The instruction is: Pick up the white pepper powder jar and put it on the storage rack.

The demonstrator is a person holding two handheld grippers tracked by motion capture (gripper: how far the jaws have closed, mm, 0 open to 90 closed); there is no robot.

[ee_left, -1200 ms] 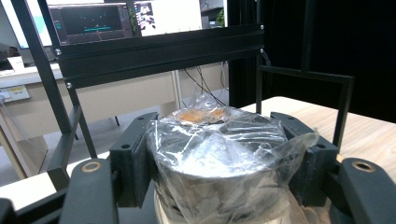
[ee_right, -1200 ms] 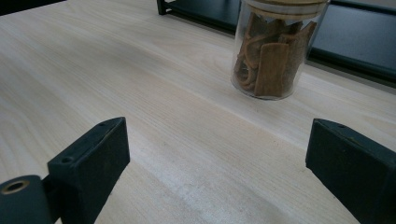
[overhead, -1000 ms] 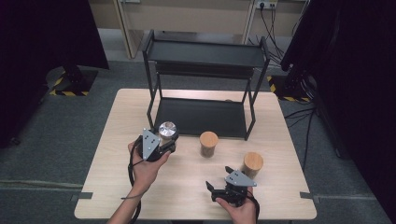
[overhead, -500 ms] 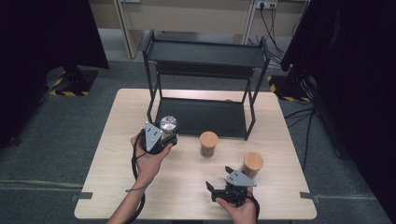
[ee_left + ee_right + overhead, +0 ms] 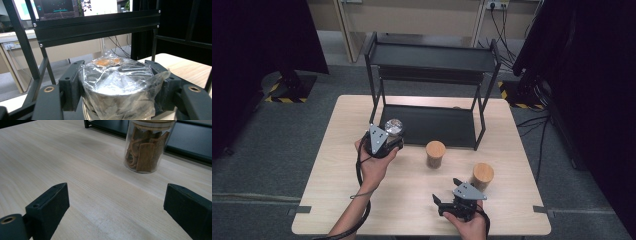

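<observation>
Left gripper (image 5: 117, 100) clamped on film-wrapped metal tin (image 5: 117, 87), held at rack (image 5: 432, 95) lower shelf front. Rigid, likely fairly heavy; wrap slippery, crinkly. Grip low on side wall. Right gripper (image 5: 117, 202) open over worktop (image 5: 412, 200).

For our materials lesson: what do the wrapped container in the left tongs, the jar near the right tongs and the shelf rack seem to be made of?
Wrapped container: apparently brushed metal, dull grey sheen, under crinkled clear plastic film.
Jar: clear glass or plastic, since the brown contents show through; the lid looks like pale wood.
Shelf rack: probably metal, matt black, with screwed bars.
</observation>
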